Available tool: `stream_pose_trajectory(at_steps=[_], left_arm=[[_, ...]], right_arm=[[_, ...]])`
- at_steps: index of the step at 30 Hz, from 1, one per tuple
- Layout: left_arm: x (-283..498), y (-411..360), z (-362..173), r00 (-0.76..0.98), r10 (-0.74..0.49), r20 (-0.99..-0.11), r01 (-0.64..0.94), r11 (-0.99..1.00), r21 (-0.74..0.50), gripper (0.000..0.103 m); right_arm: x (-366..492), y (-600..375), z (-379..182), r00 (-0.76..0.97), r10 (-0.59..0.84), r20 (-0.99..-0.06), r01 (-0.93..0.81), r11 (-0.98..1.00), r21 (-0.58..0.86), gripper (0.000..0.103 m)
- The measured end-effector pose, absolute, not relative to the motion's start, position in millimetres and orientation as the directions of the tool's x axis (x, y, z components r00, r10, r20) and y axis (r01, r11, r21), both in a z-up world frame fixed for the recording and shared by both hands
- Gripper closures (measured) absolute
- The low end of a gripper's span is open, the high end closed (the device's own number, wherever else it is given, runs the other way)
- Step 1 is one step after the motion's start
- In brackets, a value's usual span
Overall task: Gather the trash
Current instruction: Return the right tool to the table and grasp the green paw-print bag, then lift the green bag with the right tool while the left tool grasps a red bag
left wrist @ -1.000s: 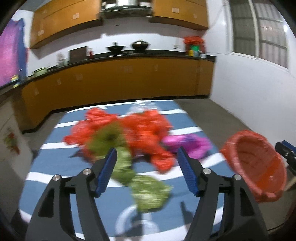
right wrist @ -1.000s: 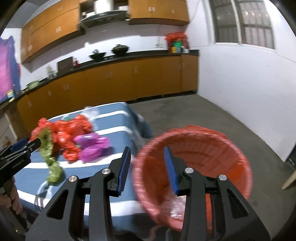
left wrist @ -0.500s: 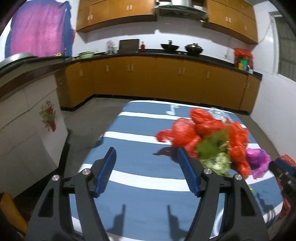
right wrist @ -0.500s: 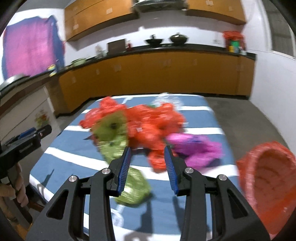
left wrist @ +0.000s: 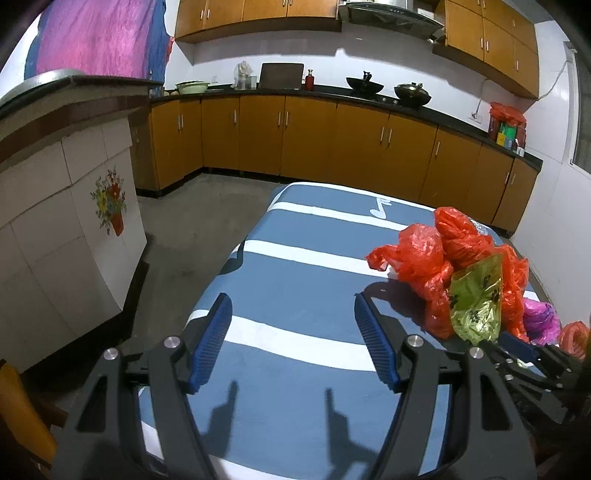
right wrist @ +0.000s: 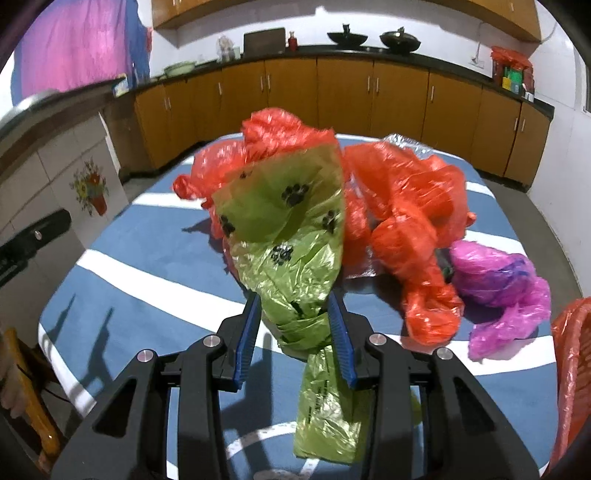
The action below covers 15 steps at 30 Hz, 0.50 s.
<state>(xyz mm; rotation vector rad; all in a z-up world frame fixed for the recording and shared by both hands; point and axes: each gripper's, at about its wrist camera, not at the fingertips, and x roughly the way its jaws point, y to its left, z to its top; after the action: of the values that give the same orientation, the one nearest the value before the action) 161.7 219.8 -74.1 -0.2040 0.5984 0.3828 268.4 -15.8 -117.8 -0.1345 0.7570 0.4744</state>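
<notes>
Striped blue cloth point(right wrist: 155, 295); right hand-held gripper point(right wrist: 293, 325) pinches crinkly green bag point(right wrist: 291, 236), left hand-held gripper point(left wrist: 291, 332) gapes empty.

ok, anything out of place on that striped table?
Yes: crumpled plastic bags, red, green and pink, lie heaped loose on the table. The red basket stands off the table's edge.

You are in a home kitchen: beyond your fingers run orange-brown cabinets point(left wrist: 314, 140) under a dark countertop point(left wrist: 369, 96), with two woks point(left wrist: 412, 94) on it, more cabinets and a range hood point(left wrist: 391, 14) above.
</notes>
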Motion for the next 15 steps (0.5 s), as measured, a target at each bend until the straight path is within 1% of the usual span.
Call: stream_pose_trajectory(at_steps=[4,5,6,7,9,10,12,15], left_arm=[[164.8,218.0,-75.3,0.761,0.280,-0.585,-0.396,0.915,-0.077,0.035],[165.4,217.3,-76.0,0.762,0.278,-0.585,-0.394,0.916,-0.078,0.035],[166.4,216.0,-76.0,0.763,0.274,-0.586,-0.391,0.917,-0.080,0.035],[166.8,215.3,-76.2,0.763,0.271,-0.587,-0.388,0.918,-0.081,0.035],[167.9,211.8,-76.4,0.764,0.264,-0.588,-0.383,0.920,-0.085,0.035],[168.7,210.0,-76.5,0.764,0.261,-0.590,-0.380,0.921,-0.086,0.035],[170.2,205.8,-76.3,0.765,0.254,-0.592,-0.374,0.924,-0.087,0.035],[173.2,198.9,-75.5,0.767,0.243,-0.594,-0.360,0.929,-0.085,0.035]], right_arm=[[269.4,-14.4,-120.8,0.625,0.345,-0.700,-0.458,0.888,0.028,0.064],[269.4,-14.9,-120.9,0.627,0.340,-0.701,-0.457,0.889,0.023,0.067],[269.1,-15.8,-120.8,0.629,0.338,-0.700,-0.456,0.890,0.020,0.072],[268.9,-16.2,-121.2,0.629,0.336,-0.701,-0.456,0.890,0.017,0.074],[267.7,-18.2,-119.6,0.632,0.339,-0.697,-0.456,0.890,0.019,0.083],[267.2,-19.1,-119.3,0.633,0.339,-0.696,-0.456,0.890,0.019,0.086],[265.7,-22.7,-119.4,0.634,0.340,-0.695,-0.455,0.890,0.020,0.089],[261.6,-32.0,-118.8,0.640,0.340,-0.689,-0.447,0.894,0.027,0.091]])
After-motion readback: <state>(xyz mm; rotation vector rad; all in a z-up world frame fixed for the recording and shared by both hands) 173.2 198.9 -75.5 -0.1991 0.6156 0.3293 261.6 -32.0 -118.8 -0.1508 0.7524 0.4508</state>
